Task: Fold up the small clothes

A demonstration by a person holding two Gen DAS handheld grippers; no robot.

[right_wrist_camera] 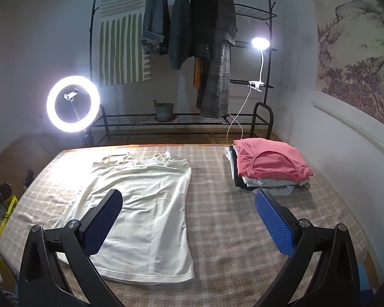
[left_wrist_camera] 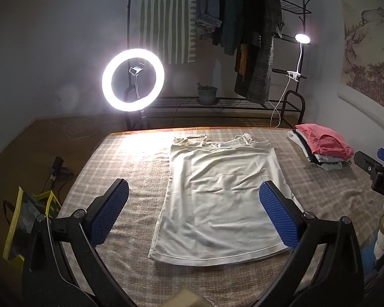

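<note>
A white camisole top [left_wrist_camera: 217, 192] lies flat and spread out on the plaid-covered bed [left_wrist_camera: 130, 158], straps at the far end and hem near me. It also shows in the right wrist view [right_wrist_camera: 143, 215]. My left gripper [left_wrist_camera: 194, 192] is open and empty, hovering above the top's near half. My right gripper [right_wrist_camera: 189, 204] is open and empty, above the top's right edge and the bare bed [right_wrist_camera: 217, 204]. Part of the right gripper shows at the right edge of the left wrist view [left_wrist_camera: 379, 168].
A stack of folded clothes with a pink piece on top [right_wrist_camera: 268, 168] sits at the bed's far right. Behind the bed stand a lit ring light [left_wrist_camera: 133, 79], a clothes rack with hanging jackets [right_wrist_camera: 192, 38] and a clip lamp [right_wrist_camera: 259, 43]. A yellow bag [left_wrist_camera: 25, 220] lies on the floor at left.
</note>
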